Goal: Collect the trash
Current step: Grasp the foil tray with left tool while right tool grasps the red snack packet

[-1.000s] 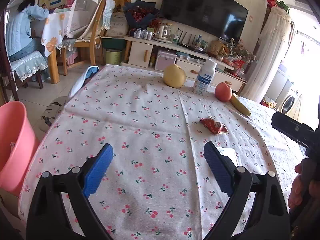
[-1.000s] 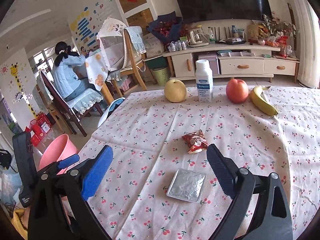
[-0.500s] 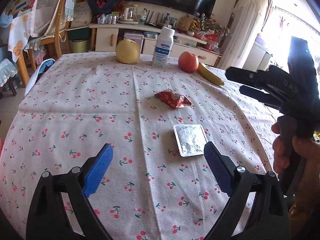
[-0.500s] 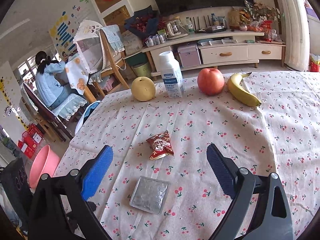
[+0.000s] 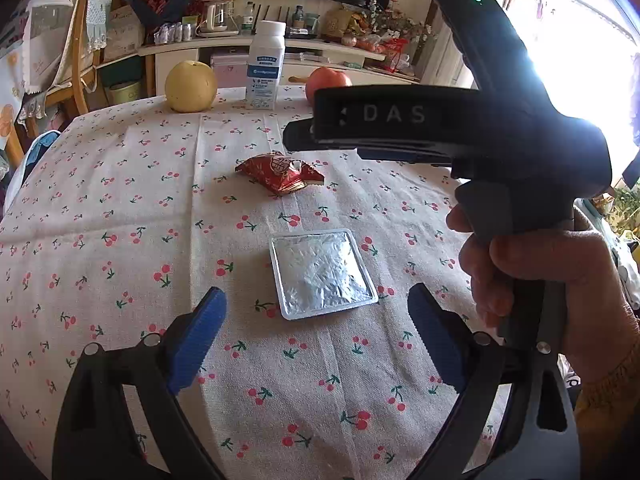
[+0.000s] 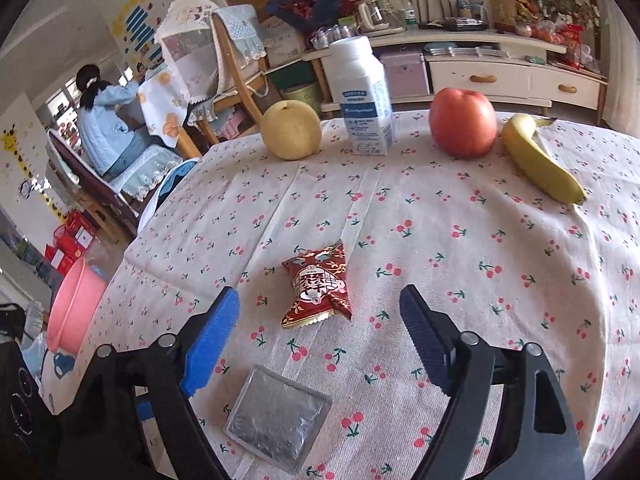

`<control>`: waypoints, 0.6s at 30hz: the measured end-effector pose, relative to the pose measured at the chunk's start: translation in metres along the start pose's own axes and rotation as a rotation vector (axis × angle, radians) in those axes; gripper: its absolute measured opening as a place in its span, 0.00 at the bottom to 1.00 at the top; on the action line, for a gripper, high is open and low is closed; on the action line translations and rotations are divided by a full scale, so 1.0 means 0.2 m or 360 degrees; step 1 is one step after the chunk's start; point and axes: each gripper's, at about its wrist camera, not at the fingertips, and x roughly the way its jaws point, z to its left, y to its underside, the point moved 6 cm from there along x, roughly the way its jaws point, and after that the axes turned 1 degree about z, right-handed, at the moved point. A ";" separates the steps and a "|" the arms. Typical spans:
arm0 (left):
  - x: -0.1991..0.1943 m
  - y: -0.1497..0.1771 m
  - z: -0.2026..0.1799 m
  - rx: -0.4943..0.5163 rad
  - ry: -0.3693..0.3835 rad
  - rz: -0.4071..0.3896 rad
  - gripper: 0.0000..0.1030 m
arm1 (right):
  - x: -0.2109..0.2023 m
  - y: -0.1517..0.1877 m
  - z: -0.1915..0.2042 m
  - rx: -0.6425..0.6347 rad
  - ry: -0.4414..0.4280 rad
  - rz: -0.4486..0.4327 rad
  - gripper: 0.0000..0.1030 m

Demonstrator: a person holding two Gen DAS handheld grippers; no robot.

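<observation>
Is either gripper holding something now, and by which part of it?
Nothing is held. The left gripper frames the foil packet, the right gripper the red wrapper, neither touching.

So there's two bits of trash on the cherry-print tablecloth. First is a crinkled red foil snack wrapper with gold trim and white characters on it, lying flat-ish and a bit puffed up around the middle of the table. Second is a flat square silver foil packet with a sealed rim and wrinkly top, lying face up nearer the table's front edge, apart from the wrapper.
</observation>
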 end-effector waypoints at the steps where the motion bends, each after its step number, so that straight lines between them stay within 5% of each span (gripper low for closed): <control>1: 0.01 -0.01 0.01 -0.0015 -0.0007 0.0001 0.90 | 0.03 0.00 0.01 -0.0040 -0.0007 0.0018 0.79; 13: 0.14 -0.05 0.00 -0.0084 -0.0025 0.0020 0.90 | 0.26 0.00 0.05 -0.0259 0.0027 0.0176 0.47; 18: 0.18 -0.05 -0.01 -0.0089 -0.0035 0.0052 0.90 | 0.28 0.01 0.02 -0.0249 0.0018 0.0188 0.42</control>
